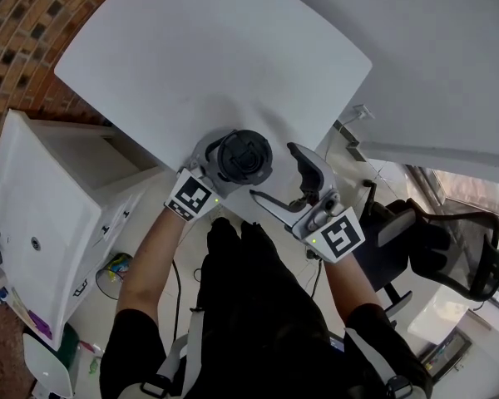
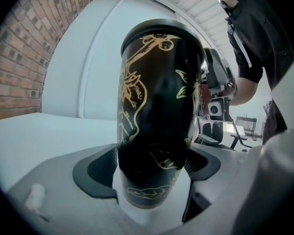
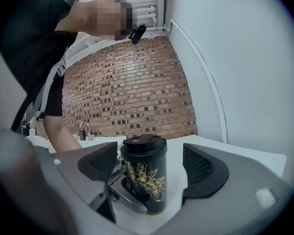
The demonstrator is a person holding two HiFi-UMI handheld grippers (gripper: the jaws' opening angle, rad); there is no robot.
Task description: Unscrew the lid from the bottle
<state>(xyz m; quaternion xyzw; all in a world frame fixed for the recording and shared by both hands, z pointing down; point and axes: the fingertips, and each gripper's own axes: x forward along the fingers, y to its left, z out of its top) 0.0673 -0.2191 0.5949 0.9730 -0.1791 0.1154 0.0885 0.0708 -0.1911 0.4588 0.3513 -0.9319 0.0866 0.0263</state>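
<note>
Head view: left hand-held gripper [image 1: 209, 166] clamps the lidded bottle [image 1: 244, 156]; right hand-held gripper [image 1: 274, 173] stands open.

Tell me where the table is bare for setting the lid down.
The table is bare everywhere beyond the bottle, out to its far and left rims. It is crowded only at the near edge, where the left tongs clamp the bottle and the open right tongs stand beside it.
</note>
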